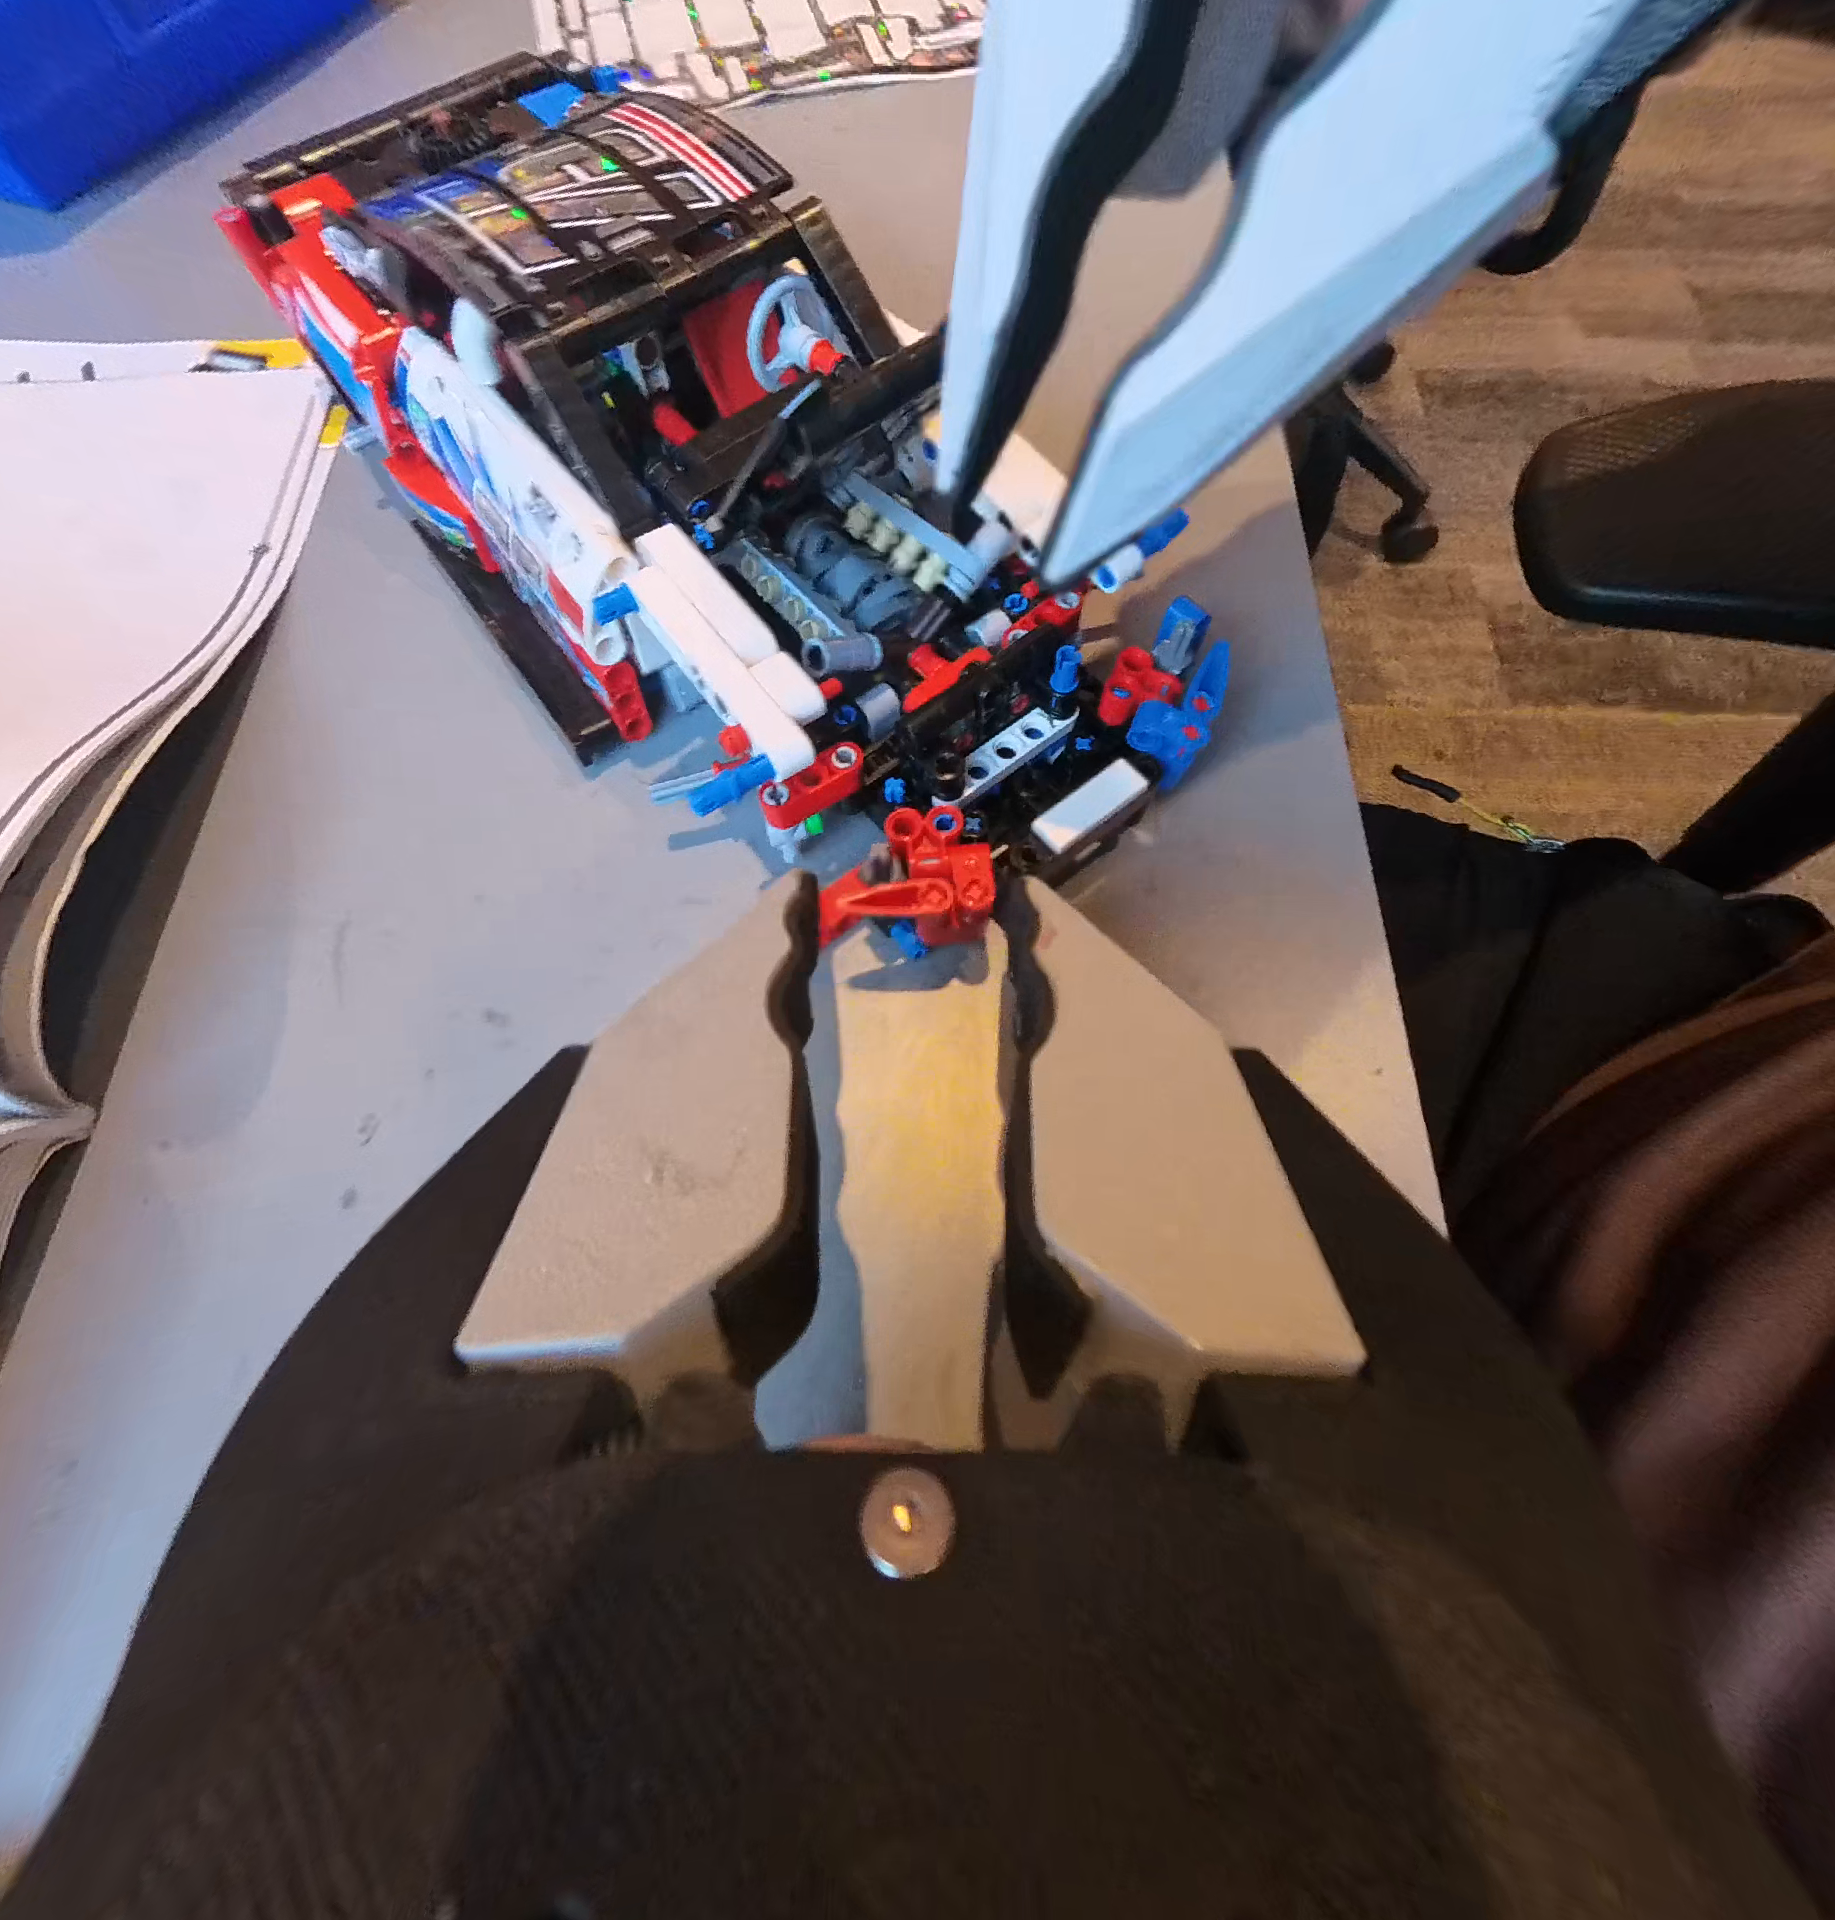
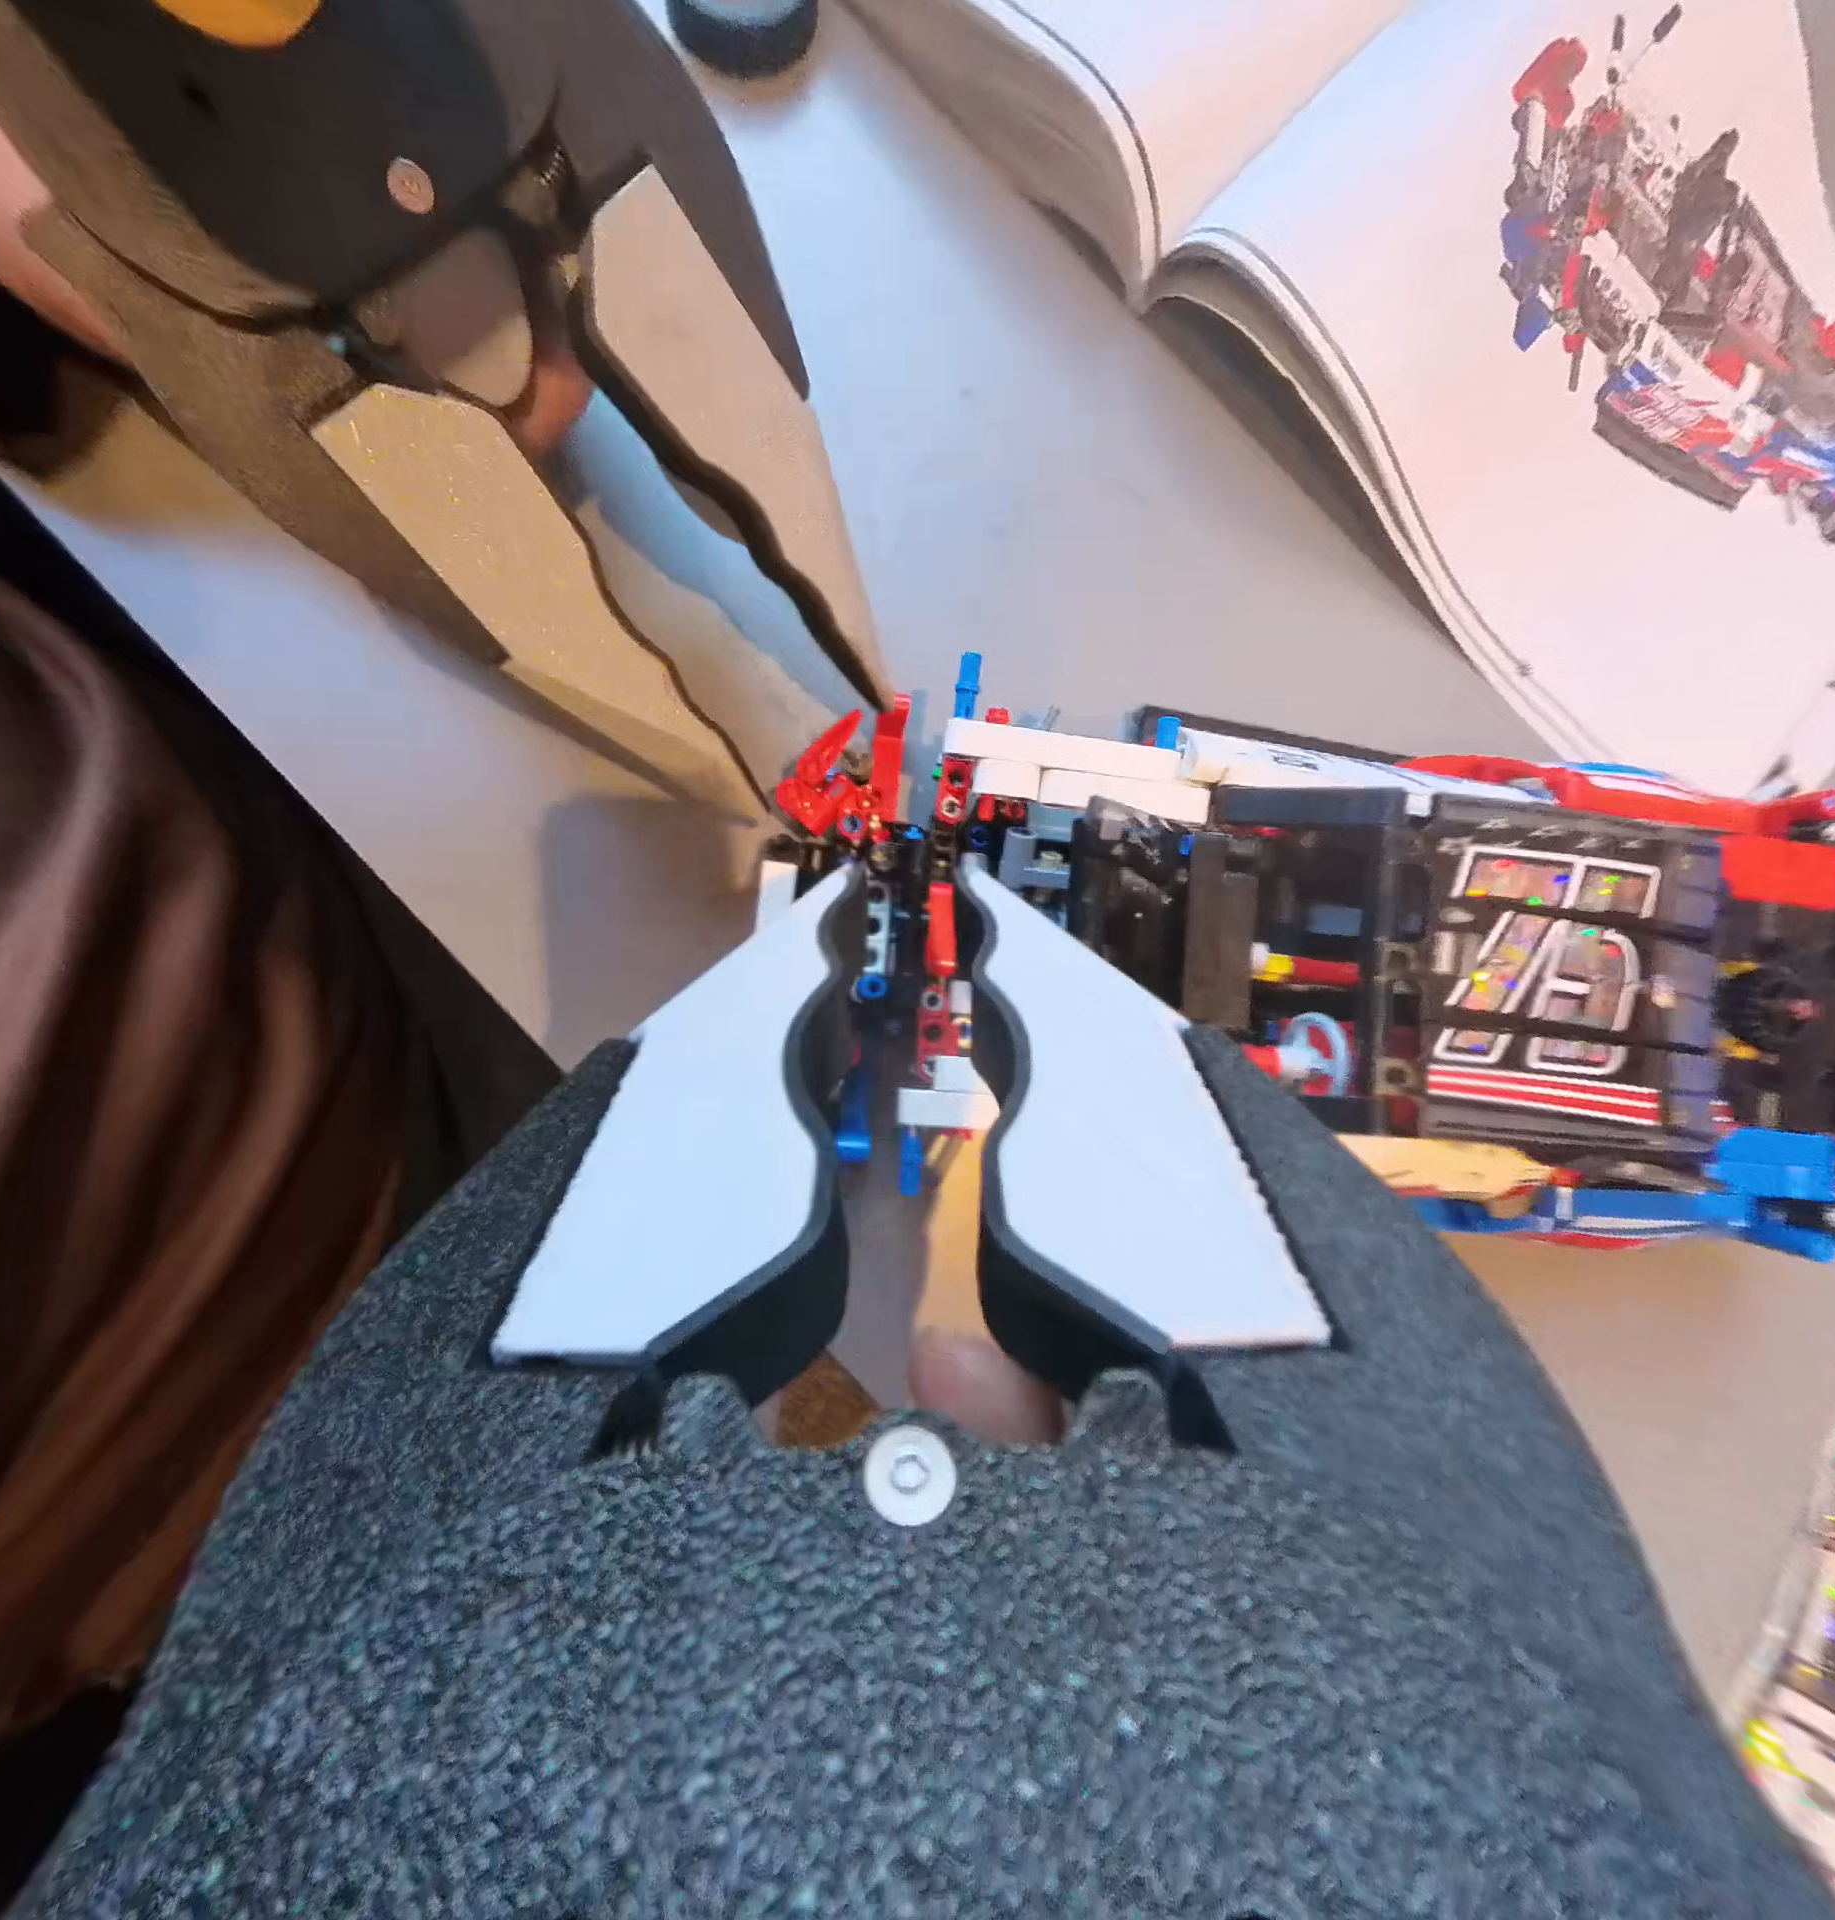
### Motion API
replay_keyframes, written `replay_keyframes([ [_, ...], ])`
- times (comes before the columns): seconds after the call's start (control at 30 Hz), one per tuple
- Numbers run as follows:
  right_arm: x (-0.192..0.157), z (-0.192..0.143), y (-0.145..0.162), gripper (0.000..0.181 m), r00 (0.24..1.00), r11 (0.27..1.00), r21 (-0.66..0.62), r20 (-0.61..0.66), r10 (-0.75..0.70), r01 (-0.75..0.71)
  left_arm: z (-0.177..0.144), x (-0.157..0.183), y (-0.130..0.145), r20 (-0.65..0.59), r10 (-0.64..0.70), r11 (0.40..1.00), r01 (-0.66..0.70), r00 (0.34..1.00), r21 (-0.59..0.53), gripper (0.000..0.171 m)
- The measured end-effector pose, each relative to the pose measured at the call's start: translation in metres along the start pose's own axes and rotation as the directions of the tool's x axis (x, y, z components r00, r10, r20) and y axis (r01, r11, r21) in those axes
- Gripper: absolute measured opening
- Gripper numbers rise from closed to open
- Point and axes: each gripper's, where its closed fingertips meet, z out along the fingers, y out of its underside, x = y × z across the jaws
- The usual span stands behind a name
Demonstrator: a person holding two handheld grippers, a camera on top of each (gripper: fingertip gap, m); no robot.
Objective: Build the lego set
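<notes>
Left wrist view shows the grey table (image 1: 393,935) bearing the toy car (image 1: 622,436), an open booklet (image 1: 92,582) just beside it; the right gripper (image 1: 996,545) straddles the car's bare front end, whether gripping I cannot tell. At that front end the left gripper (image 1: 908,894) is clamped on a small red piece (image 1: 928,878).

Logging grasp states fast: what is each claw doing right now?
Left claw: shut on the red lego piece.
Right claw: fingers astride the car's front frame; grip cannot be told.
</notes>
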Motion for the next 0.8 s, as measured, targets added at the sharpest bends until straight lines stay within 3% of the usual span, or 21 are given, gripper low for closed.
replay_keyframes([
  [0.2, -0.003, -0.010, -0.004, 0.016, 0.997, 0.983, 0.166, 0.020, 0.081, -0.083, -0.049, 0.000, 0.007, 0.125, -0.126, 0.989, 0.115, 0.984, 0.095, 0.040],
  [0.33, 0.000, -0.015, -0.002, 0.016, 0.994, 0.969, 0.223, 0.014, 0.107, -0.108, -0.112, -0.013, 0.046, 0.304, -0.204, 0.979, 0.187, 0.931, 0.083, 0.030],
  [0.43, -0.004, -0.014, -0.006, 0.015, 0.993, 0.956, 0.266, 0.048, 0.112, -0.121, -0.143, -0.024, 0.082, 0.359, -0.303, 0.948, 0.318, 0.883, 0.017, 0.032],
  [0.6, -0.011, -0.010, -0.011, 0.015, 0.993, 0.952, 0.287, 0.063, 0.095, -0.109, -0.150, -0.044, 0.116, 0.457, -0.266, 0.930, 0.350, 0.849, -0.108, 0.029],
  [0.8, -0.012, -0.014, -0.010, 0.015, 0.992, 0.940, 0.318, 0.065, 0.110, -0.125, -0.145, -0.041, 0.126, 0.451, -0.237, 0.924, 0.343, 0.860, -0.169, 0.017],
])
